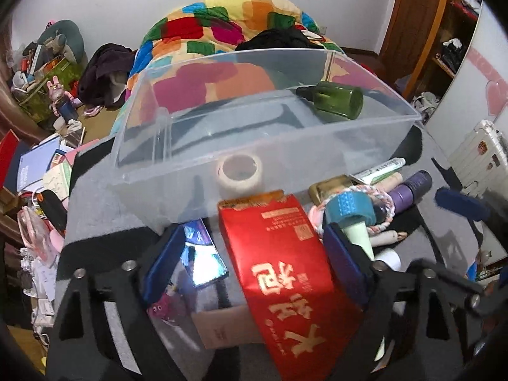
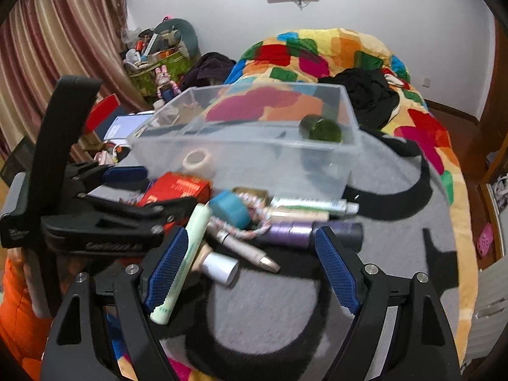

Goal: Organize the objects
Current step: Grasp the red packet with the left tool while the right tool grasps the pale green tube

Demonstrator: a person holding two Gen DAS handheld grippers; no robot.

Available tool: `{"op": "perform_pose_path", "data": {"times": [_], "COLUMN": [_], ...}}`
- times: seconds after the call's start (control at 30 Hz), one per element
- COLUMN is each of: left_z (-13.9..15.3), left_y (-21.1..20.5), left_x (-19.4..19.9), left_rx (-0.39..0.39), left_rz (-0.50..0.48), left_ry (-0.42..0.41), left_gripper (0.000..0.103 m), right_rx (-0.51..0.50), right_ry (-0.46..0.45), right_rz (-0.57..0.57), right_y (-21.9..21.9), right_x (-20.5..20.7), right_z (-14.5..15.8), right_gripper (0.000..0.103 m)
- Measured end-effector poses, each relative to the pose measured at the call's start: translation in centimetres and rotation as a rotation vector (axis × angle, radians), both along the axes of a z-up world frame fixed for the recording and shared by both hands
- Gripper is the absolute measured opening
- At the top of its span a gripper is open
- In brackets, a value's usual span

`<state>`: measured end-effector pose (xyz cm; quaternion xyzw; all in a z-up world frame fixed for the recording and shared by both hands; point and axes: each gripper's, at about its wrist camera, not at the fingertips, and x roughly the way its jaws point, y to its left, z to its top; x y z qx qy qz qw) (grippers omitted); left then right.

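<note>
My left gripper (image 1: 254, 262) is open and straddles a red box with gold characters (image 1: 279, 254); its left pad stands clear of the box. Ahead is a clear plastic bin (image 1: 317, 133) with a green bottle (image 1: 336, 100) lying inside. A beige tape roll (image 1: 239, 171) sits at the bin's near wall. My right gripper (image 2: 252, 268) is open over a heap of cosmetics: a pale green tube (image 2: 181, 260), a white-capped bottle (image 2: 219, 266), a purple bottle (image 2: 295, 231) and a teal tape roll (image 2: 230, 208). The left gripper (image 2: 152, 187) shows at left, around the red box (image 2: 181, 187).
Everything lies on a grey mat (image 2: 381, 270) with black straps (image 2: 397, 195), on a bed with a colourful quilt (image 2: 333, 54). Books and clutter (image 1: 35, 165) crowd the left. A pale suitcase (image 1: 482, 146) stands at right. A shiny card (image 1: 203, 263) lies beside the box.
</note>
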<state>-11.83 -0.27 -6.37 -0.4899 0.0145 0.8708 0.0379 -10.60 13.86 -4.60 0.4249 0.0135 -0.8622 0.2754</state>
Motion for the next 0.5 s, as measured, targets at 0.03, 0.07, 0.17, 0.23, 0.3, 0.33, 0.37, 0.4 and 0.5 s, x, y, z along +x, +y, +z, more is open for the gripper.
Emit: {"op": "perform_pose_path", "data": {"times": [0.03, 0.07, 0.17, 0.23, 0.3, 0.33, 0.37, 0.4, 0.5], "left_z": [0.1, 0.2, 0.5, 0.5, 0.4, 0.3, 0.2, 0.1, 0.1], "left_y": [-0.2, -0.4, -0.9, -1.4, -1.8, -2.0, -2.2, -2.4, -2.9], "left_x": [0.4, 0.7, 1.9, 2.8, 3.5, 3.8, 4.2, 4.4, 4.8], "left_rx": [0.010, 0.012, 0.011, 0.022, 0.024, 0.025, 0.028, 0.033, 0.056], "left_rz": [-0.001, 0.000, 0.005, 0.003, 0.002, 0.002, 0.001, 0.001, 0.006], "left_ry": [0.006, 0.014, 0.032, 0.033, 0.032, 0.030, 0.028, 0.024, 0.021], "left_gripper": [0.077, 0.071, 0.059, 0.057, 0.057, 0.057, 0.057, 0.057, 0.057], "right_rx": [-0.006, -0.008, 0.010, 0.026, 0.028, 0.026, 0.026, 0.025, 0.029], "right_ry": [-0.011, -0.015, -0.001, 0.004, -0.006, -0.013, -0.013, -0.015, -0.014], "right_rz": [0.011, 0.017, 0.037, 0.049, 0.058, 0.060, 0.060, 0.063, 0.080], "right_y": [-0.2, -0.4, -1.3, -1.9, -2.3, -2.5, -2.6, -2.8, -3.4], "right_x": [0.2, 0.4, 0.8, 0.8, 0.7, 0.5, 0.5, 0.5, 0.3], "right_z": [-0.2, -0.3, -0.4, -0.6, -0.9, -1.0, -1.0, -1.0, -1.1], "right_gripper": [0.080, 0.080, 0.076, 0.068, 0.058, 0.056, 0.051, 0.048, 0.040]}}
